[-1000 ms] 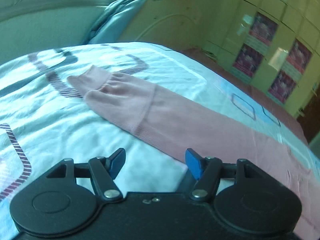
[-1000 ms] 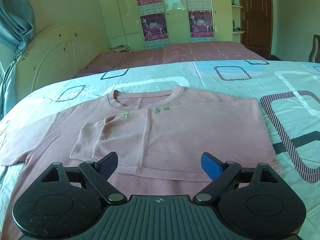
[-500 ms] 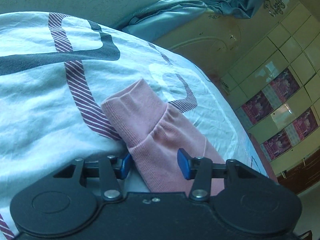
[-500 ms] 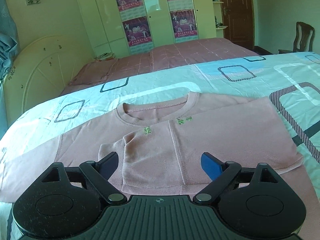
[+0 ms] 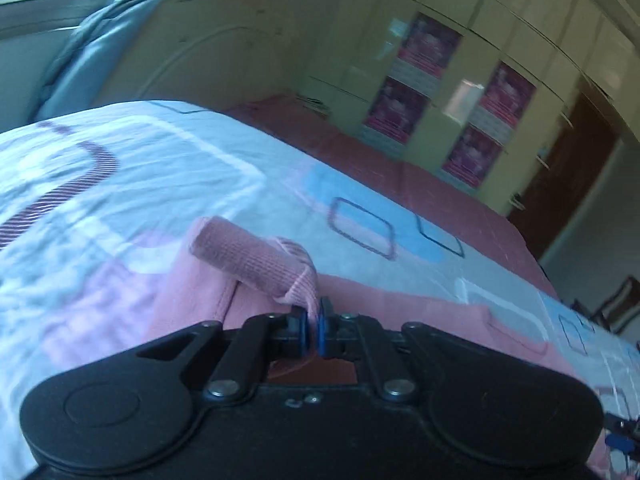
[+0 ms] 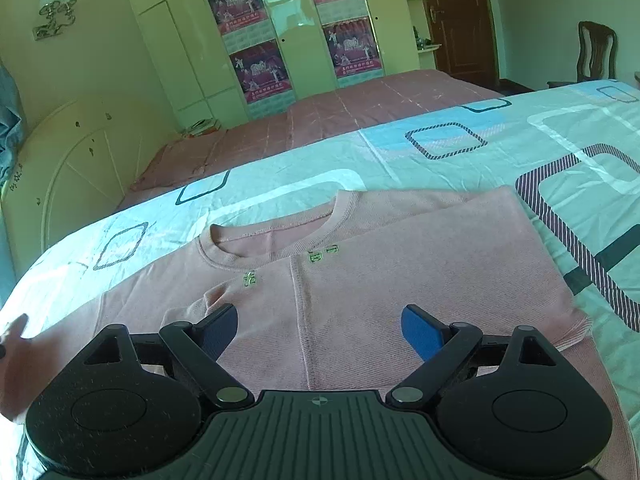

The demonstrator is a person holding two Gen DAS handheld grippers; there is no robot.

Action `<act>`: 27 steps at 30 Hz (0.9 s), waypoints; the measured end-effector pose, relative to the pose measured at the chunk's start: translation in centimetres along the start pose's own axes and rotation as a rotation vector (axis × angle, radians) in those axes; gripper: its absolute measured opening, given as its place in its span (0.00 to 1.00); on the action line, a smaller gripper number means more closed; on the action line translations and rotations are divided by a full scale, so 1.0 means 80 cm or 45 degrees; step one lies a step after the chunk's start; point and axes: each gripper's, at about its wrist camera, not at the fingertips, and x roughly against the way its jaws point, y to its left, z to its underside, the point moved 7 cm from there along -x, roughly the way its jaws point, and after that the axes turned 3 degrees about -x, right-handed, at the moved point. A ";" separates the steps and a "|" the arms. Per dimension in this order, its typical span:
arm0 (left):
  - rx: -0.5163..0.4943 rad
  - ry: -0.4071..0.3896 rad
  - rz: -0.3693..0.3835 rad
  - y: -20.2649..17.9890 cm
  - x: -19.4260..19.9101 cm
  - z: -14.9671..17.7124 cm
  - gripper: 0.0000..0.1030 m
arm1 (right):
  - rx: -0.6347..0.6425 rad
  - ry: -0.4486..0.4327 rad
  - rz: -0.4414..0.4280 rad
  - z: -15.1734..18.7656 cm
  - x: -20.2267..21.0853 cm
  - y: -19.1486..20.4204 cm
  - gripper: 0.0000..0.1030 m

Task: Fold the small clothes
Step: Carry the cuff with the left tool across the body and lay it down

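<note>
left gripper [image 5: 314,326] pinching sleeve cuff [image 5: 256,260], lifting it off the bed [image 5: 120,184] | pink top [image 6: 380,280] lying flat mid-bed, nearer the headboard edge | right gripper [image 6: 320,326] hovering wide, empty | risk: thin pinch (cuff only) slipping, sleeve dropping crooked

Left gripper [image 5: 314,326]: fingers [image 5: 303,325] pressed together, pinching a strip of the pink sleeve [image 5: 256,258] between the blue pads; body tilted (horizon slants in its view).
Right gripper [image 6: 318,330]: fingers [image 6: 420,330] spread wide, nothing between them; held level, low over the shirt [image 6: 400,264].
Left edge of right view: a blurred pale shape, too unclear to name.
</note>
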 end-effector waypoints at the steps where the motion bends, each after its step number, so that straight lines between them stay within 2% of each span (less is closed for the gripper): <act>1: -0.062 0.015 0.022 -0.035 -0.006 0.008 0.04 | -0.008 0.004 -0.012 -0.002 0.000 -0.006 0.86; 7: -0.356 0.139 0.127 -0.203 -0.044 0.067 0.04 | -0.060 0.012 -0.056 -0.014 0.010 -0.049 0.86; 10: -0.496 0.185 0.140 -0.263 -0.058 0.100 0.04 | -0.101 0.006 -0.059 -0.021 0.021 -0.078 0.86; 13: -0.561 0.264 0.167 -0.300 -0.076 0.131 0.07 | -0.122 0.012 -0.057 -0.023 0.031 -0.104 0.86; 14: -0.570 0.283 0.183 -0.310 -0.081 0.141 0.13 | -0.132 0.010 -0.055 -0.024 0.035 -0.113 0.86; 15: -0.587 0.295 0.198 -0.321 -0.083 0.150 0.29 | -0.144 0.008 -0.052 -0.024 0.038 -0.121 0.86; 16: -0.616 0.302 0.212 -0.332 -0.085 0.159 0.36 | -0.157 0.008 -0.050 -0.024 0.041 -0.128 0.86; 17: -0.647 0.306 0.230 -0.341 -0.086 0.168 0.55 | -0.179 0.009 -0.053 -0.024 0.044 -0.137 0.86; 18: -0.666 0.301 0.268 -0.349 -0.083 0.174 0.72 | -0.199 0.012 -0.058 -0.025 0.047 -0.143 0.86; 19: -0.671 0.274 0.308 -0.355 -0.075 0.178 0.76 | -0.216 0.017 -0.061 -0.024 0.047 -0.146 0.86; 21: -0.677 0.215 0.335 -0.353 -0.059 0.177 0.73 | -0.232 0.017 -0.075 -0.025 0.049 -0.147 0.86; 23: -0.663 0.170 0.307 -0.338 -0.047 0.168 0.71 | -0.236 0.028 -0.114 -0.025 0.046 -0.137 0.86; 27: -0.584 0.087 0.134 -0.256 -0.017 0.137 0.71 | -0.172 0.052 -0.216 -0.021 0.029 -0.088 0.86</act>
